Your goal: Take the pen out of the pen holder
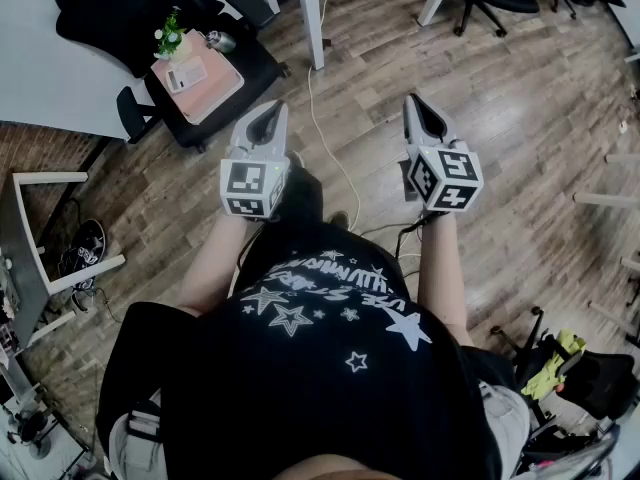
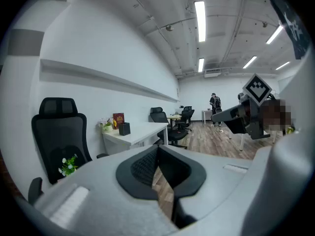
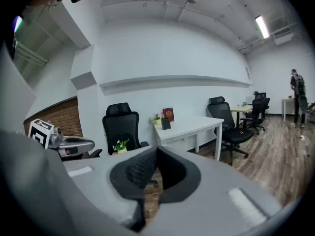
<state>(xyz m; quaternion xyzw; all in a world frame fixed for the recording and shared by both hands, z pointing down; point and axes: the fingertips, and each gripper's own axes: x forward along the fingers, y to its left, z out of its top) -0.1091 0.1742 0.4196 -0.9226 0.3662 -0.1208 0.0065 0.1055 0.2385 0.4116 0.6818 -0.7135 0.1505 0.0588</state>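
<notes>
A small black pen holder stands on a white desk by the wall, well ahead of both grippers; I cannot make out a pen in it. I hold both grippers out over the wooden floor, side by side. The left gripper has its jaws together with nothing between them. My right gripper is also shut and empty. Each gripper shows at the edge of the other's view.
A black office chair carries a pink tray with a small plant. A red card stands behind the holder. More chairs and tables fill the room. A person stands far off.
</notes>
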